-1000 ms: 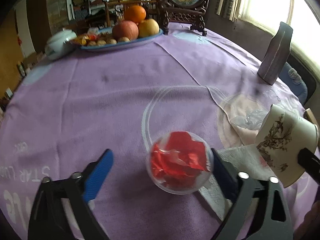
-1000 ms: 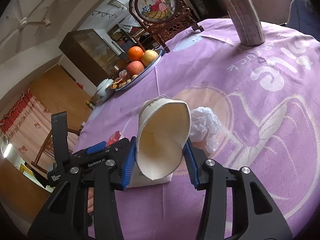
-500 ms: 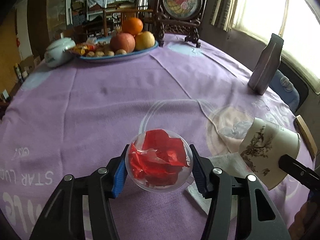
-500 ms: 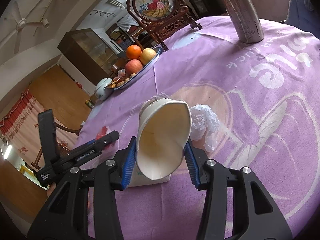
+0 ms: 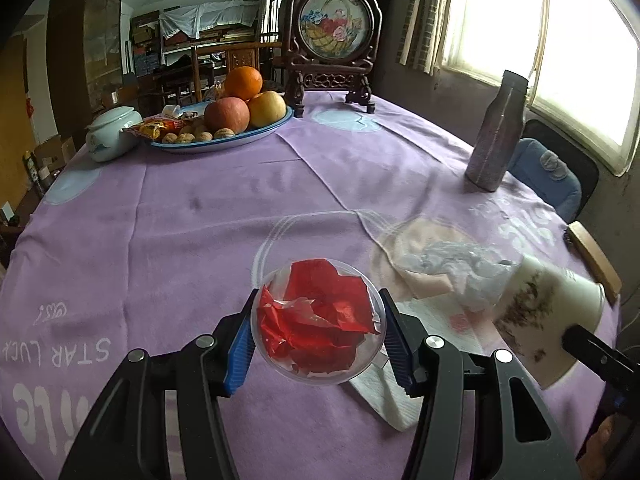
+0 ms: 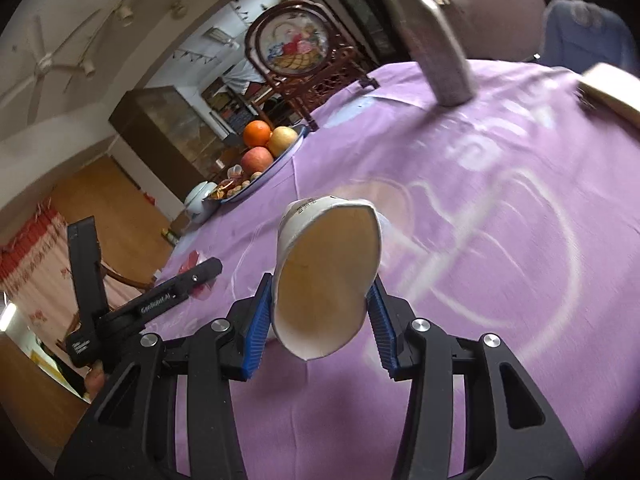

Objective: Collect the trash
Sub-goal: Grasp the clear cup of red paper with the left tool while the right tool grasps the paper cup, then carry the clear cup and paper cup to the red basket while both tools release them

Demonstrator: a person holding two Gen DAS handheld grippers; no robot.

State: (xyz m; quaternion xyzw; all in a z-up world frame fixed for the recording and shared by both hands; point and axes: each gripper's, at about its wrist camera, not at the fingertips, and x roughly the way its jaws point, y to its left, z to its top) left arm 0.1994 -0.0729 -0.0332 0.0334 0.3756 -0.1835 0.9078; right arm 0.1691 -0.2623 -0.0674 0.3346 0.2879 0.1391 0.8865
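Note:
My left gripper (image 5: 318, 340) is shut on a clear plastic cup (image 5: 320, 322) stuffed with crumpled red wrappers, held a little above the purple tablecloth (image 5: 200, 232). My right gripper (image 6: 320, 316) is shut on a squashed white paper cup (image 6: 326, 276), its mouth turned toward the camera. In the left wrist view that paper cup (image 5: 548, 312) shows at the right with a dark printed pattern. Beside it lie a crumpled clear plastic bag (image 5: 456, 264) and a white tissue (image 5: 396, 396) on the cloth. The left gripper (image 6: 160, 300) appears at the left of the right wrist view.
A blue plate of fruit and nuts (image 5: 224, 128), a pale lidded jar (image 5: 110, 132) and a framed round picture (image 5: 332, 32) stand at the table's far side. A grey bottle (image 5: 494, 136) stands at the right, near a blue-cushioned chair (image 5: 548, 176).
The left jaws closed on the clear cup of red wrappers and lifted it off the cloth. The right gripper carried the paper cup sideways, away from the plastic bag.

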